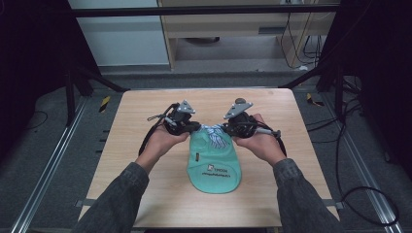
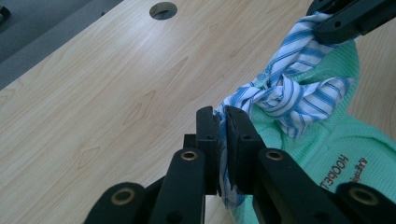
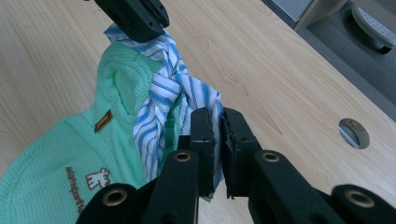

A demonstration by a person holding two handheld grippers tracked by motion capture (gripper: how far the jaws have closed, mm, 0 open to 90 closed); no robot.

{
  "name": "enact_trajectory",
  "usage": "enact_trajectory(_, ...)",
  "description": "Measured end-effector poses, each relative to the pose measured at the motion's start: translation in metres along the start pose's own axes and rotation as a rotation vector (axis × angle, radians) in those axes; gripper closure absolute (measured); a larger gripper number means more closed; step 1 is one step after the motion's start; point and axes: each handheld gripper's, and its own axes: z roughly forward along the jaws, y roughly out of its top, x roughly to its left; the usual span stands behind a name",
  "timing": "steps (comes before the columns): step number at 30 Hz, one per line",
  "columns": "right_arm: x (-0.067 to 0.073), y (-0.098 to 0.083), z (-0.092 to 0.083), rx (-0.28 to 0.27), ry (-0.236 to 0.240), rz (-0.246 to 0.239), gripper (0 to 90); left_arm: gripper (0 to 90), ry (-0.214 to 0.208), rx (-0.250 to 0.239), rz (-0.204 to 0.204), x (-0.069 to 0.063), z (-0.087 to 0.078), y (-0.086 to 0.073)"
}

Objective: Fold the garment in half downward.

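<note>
A pale wooden table (image 1: 145,145) stood on a grey floor (image 1: 39,145), with black frame bars around it, dark curtains at both sides, and a light wooden cabinet (image 1: 233,29) beyond its far edge. Cables (image 1: 359,194) trailed over the floor to the right.

On the table's middle lay a mint-green bib (image 1: 214,167), its rounded end toward the person and its blue-and-white striped ties (image 1: 215,133) at the far end, knotted together. The left gripper (image 1: 192,127) and the right gripper (image 1: 228,128) met at those ties from either side, each held in a hand with a dark grey sleeve behind it.

In the left gripper view, the left gripper (image 2: 223,119) had its jaws nearly together, pinching a striped tie end (image 2: 224,172) that ran down between the pads. In the right gripper view, the right gripper (image 3: 219,119) was likewise clamped narrow on the other tie end (image 3: 215,140).

The gripper views showed the knot (image 2: 280,91) closely, the waffle weave of the bib (image 3: 60,149), a small brown tag (image 3: 103,121), a printed bear logo (image 3: 98,178), and round cable holes (image 2: 163,10) in the tabletop (image 3: 280,70). The high view alone gave the room and the person's forearms
</note>
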Motion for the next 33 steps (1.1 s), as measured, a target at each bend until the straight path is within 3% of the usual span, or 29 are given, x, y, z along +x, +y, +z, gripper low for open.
enact_trajectory(20, -0.012, 0.007, 0.002, 0.0, -0.024, -0.007, 83.8, 84.5, 0.013, 0.001, 0.017, 0.011, 0.004, 0.015)
enact_trajectory(33, -0.032, 0.004, 0.012, 0.001, -0.054, 0.014, 83.8, 84.6, 0.026, 0.02, 0.028, 0.021, 0.018, 0.036)
